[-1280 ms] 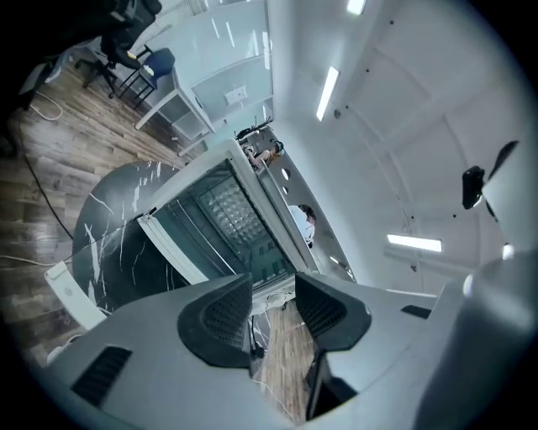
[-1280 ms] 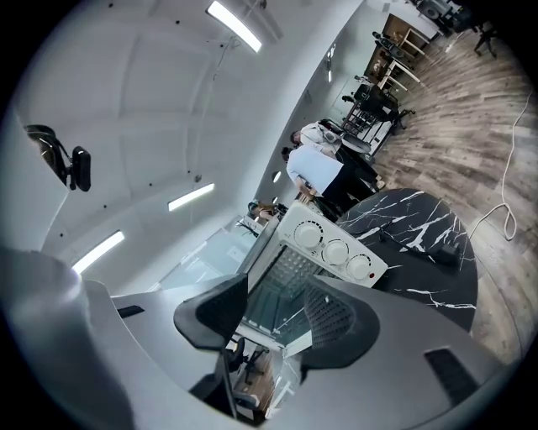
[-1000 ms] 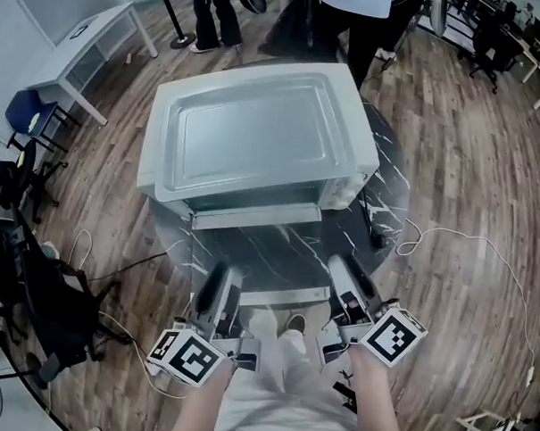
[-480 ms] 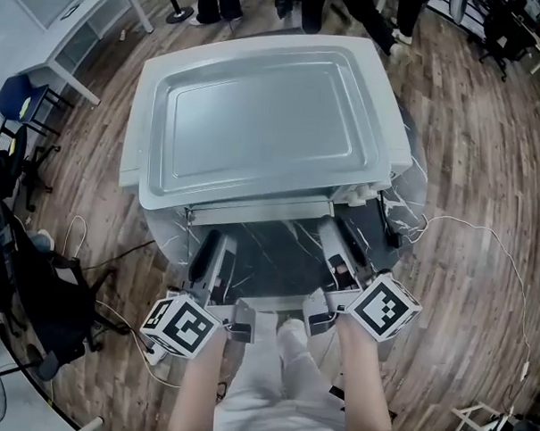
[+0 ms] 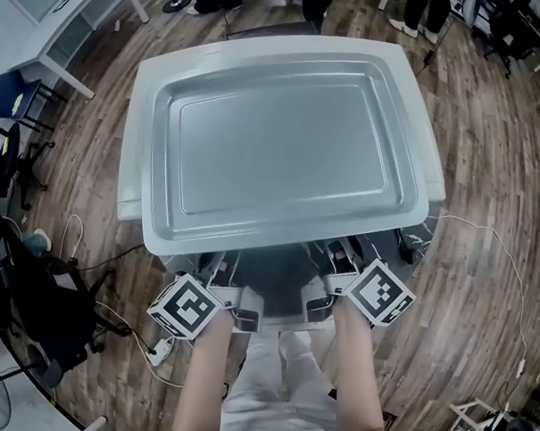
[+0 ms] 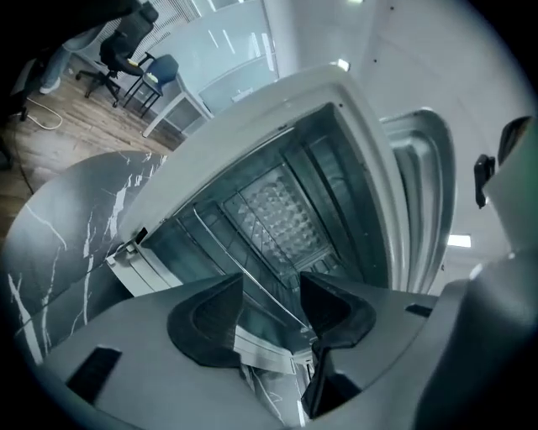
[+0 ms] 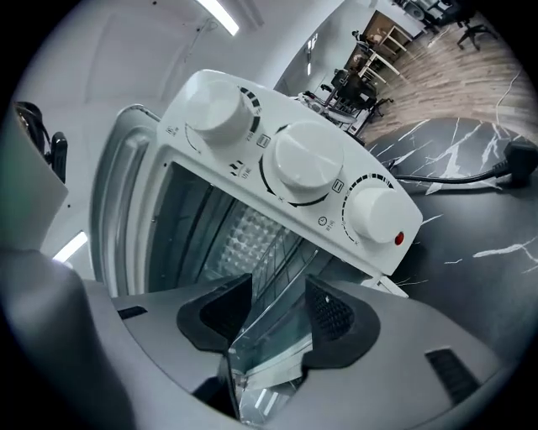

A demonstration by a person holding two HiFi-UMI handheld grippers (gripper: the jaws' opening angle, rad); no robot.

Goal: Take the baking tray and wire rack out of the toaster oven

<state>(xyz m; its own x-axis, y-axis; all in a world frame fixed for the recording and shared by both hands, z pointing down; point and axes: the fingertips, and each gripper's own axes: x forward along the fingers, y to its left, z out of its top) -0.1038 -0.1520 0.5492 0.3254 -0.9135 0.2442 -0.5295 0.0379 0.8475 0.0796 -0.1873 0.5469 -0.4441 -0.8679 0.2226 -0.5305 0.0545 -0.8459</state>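
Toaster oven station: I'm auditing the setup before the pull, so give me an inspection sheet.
Surface: dark marbled table, oven on it.
Job's things: toaster oven, glass door open; wire rack inside; baking tray not made out.
Clutter: nothing seen.
Tools: left tool jaws opening, right tool jaws apart; door edge in both gaps, unpinched.
Cables: black power cord on table; white cable on floor.
Surroundings: wood floor, white desk, blue chair.

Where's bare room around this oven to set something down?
Bare table shows left of the oven. There is more on the right past the knobs, but a black cable crosses it. The oven's flat top is bare too. The front is crowded by the open door.
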